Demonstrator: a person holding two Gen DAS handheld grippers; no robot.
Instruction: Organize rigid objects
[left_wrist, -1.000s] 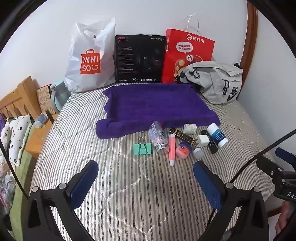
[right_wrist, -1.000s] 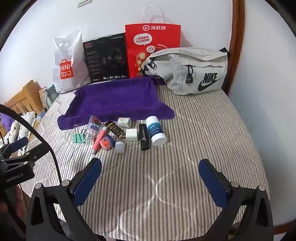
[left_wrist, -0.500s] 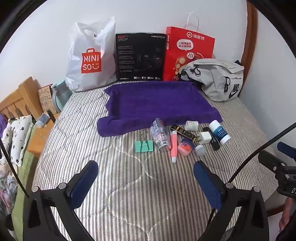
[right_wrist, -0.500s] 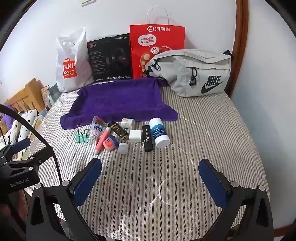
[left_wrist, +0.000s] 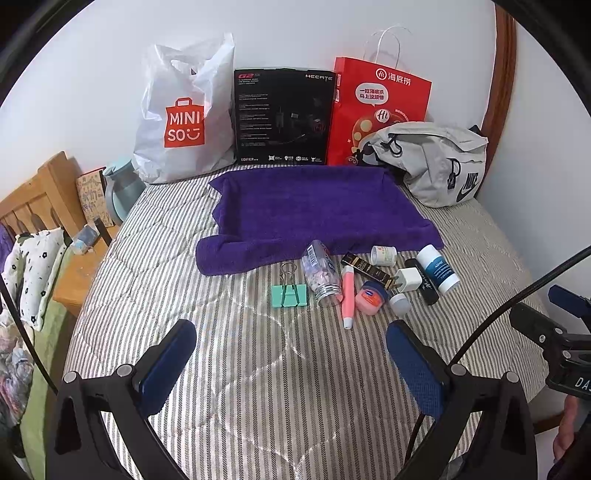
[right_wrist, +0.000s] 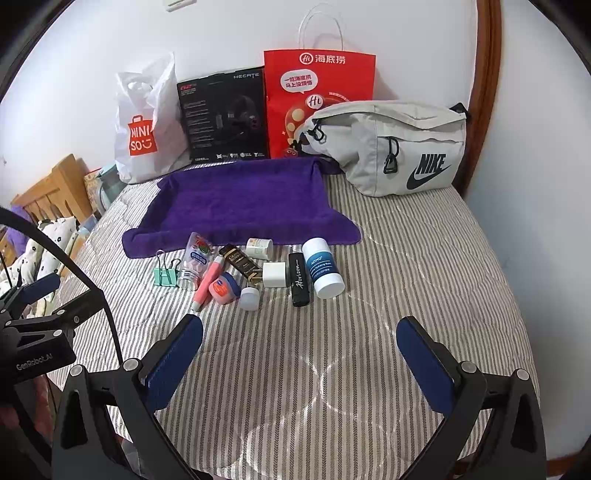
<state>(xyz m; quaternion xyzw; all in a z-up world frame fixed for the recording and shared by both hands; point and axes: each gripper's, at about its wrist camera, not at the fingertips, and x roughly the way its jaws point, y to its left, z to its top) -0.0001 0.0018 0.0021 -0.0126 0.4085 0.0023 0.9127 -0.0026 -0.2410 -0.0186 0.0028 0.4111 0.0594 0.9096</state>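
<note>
**Nothing moved yet: both grippers hanging wide open over the bed**

L gripper is hovering spread apart w/ nothing between its blue pads, above bare striped bedcover. R gripper is doing the same: released, empty, pointing at the clutter.

Just ahead, the rigid bits are lying in a loose row on the cover, along the near edge of the purple towel. From the left: green binder clip, clear pill bottle on its side w/ its base on the towel edge, pink tube, pink jar, black-gold stick, small white jar, white charger plug, small white cap, black stick, blue-white tube.

The towel is sitting bare, probably the drop zone. Judging by that: approx. zero done, ten pcs left. Bags and a box are standing at the wall behind.
</note>
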